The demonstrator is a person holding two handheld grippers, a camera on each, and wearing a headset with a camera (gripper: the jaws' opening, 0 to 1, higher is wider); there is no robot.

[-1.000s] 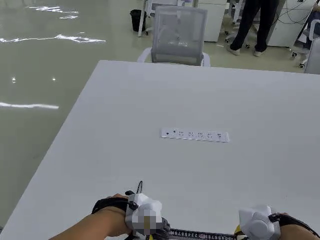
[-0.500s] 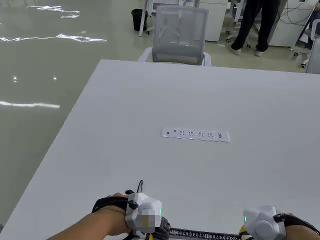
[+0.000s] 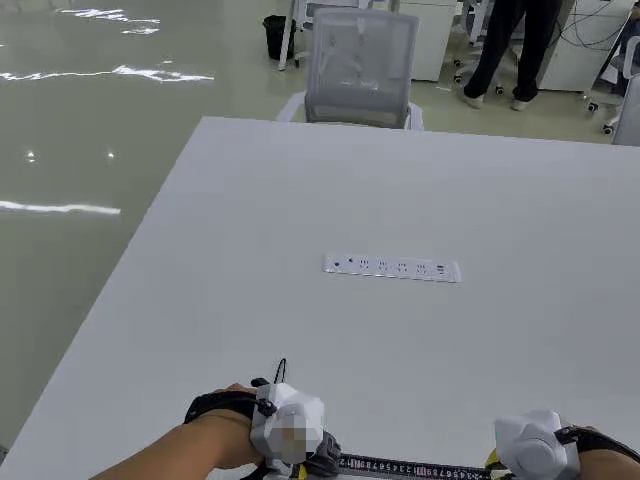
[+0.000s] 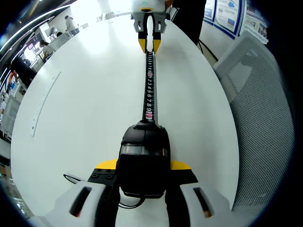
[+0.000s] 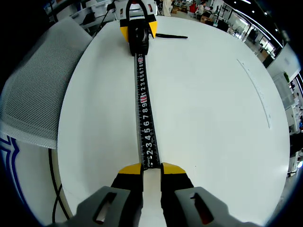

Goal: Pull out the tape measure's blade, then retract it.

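**Tape drawn out flat between two grippers at the near edge of the table**

On the left, a gloved hand (image 3: 215, 425) holds the left gripper (image 3: 290, 435) low over the white table (image 3: 300, 200); its jaws are clamped on the black case of the tape measure (image 4: 143, 156), one yellow-tipped finger (image 4: 106, 164) on each side of it; the case sits on the tabletop close to the near edge.

From the mouth of the case the blade (image 4: 149, 90) runs straight across to the right, lying flat on the table with its numbers up; a red mark shows just beside the case; in the head view a short run of it shows between the two grippers.

At the far right end the right gripper (image 5: 151, 169) has its jaws brought in together on the tip of the blade, a yellow pad against each edge.

Further back, near the middle of the table and well apart from the tape, lies a white power strip (image 3: 392, 268); beyond the far edge stands a grey mesh chair (image 3: 360, 70); behind it, on the glossy floor, a person (image 3: 510, 50) in dark trousers stands by some cabinets, and a dark bin (image 3: 272, 38) sits off to the left.
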